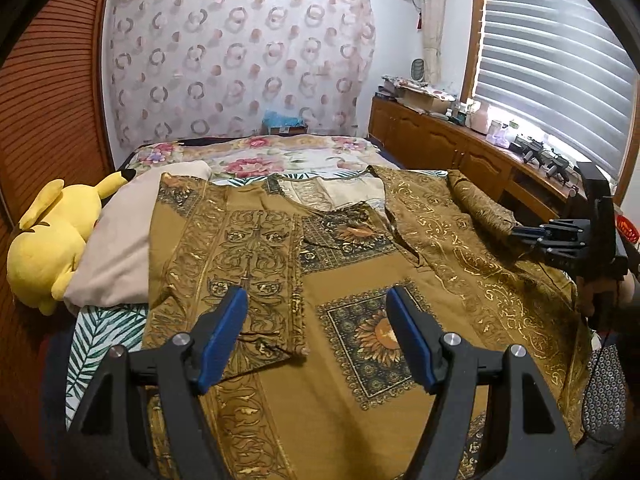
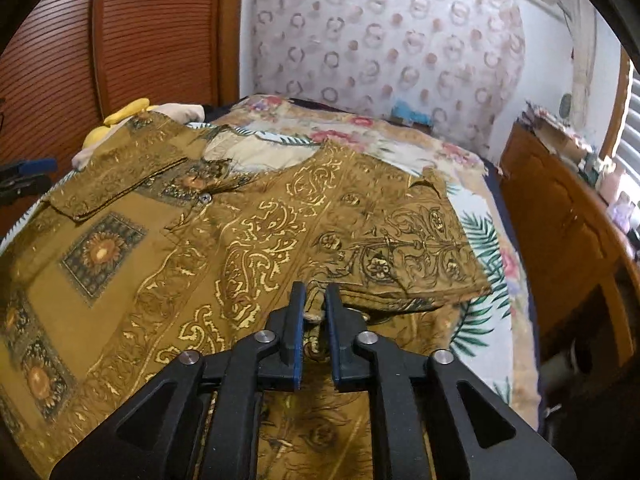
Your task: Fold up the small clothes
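Observation:
A mustard-brown shirt (image 1: 360, 280) with gold scrollwork and sunflower squares lies spread on the bed; it also shows in the right wrist view (image 2: 200, 248). Its left sleeve (image 1: 240, 264) is folded inward over the body. My left gripper (image 1: 316, 308) is open and empty, hovering above the shirt's lower front. My right gripper (image 2: 315, 312) is shut on the edge of the right sleeve (image 2: 420, 248), lifting it slightly off the bed. The right gripper shows in the left wrist view (image 1: 516, 234) at the right edge, pinching bunched fabric.
A yellow plush toy (image 1: 52, 240) and a beige pillow (image 1: 120, 248) lie at the bed's left. A wooden cabinet (image 1: 460, 148) with clutter runs along the right under the window. A floral bedspread (image 1: 280, 156) covers the far bed. A brown slatted door (image 2: 120, 40) stands on the left.

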Available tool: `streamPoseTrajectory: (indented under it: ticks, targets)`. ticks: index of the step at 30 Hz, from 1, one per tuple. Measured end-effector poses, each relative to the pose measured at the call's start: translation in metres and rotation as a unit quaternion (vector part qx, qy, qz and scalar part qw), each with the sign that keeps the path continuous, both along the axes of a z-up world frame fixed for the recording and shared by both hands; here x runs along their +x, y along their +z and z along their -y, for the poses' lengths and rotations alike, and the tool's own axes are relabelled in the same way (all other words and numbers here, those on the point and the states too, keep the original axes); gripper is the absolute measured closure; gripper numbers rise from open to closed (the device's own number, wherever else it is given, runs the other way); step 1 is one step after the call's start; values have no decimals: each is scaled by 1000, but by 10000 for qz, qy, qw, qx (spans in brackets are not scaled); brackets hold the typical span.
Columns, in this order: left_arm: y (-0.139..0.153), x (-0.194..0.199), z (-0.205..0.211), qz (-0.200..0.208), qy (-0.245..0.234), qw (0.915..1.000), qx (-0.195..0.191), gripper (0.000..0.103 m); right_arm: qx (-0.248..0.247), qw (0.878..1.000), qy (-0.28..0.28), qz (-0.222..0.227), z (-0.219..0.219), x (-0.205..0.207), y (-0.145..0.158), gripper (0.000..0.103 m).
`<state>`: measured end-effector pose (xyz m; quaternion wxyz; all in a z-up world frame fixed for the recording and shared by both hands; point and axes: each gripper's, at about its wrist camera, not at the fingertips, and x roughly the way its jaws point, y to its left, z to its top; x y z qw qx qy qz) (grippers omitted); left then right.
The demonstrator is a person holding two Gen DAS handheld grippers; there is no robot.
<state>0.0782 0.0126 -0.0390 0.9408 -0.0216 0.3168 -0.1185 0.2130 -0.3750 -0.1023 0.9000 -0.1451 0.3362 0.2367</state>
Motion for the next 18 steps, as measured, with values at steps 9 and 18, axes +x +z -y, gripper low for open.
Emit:
streamPoseTrajectory:
  ticks: [9, 18]
  targets:
    - [-3, -4, 9, -18, -38, 10000, 1, 31, 95, 9992, -245, 314, 9, -3, 25, 55]
    - [-9, -6, 9, -68, -61, 10000, -24, 31, -117, 9963, -843, 109, 48, 43, 12, 54]
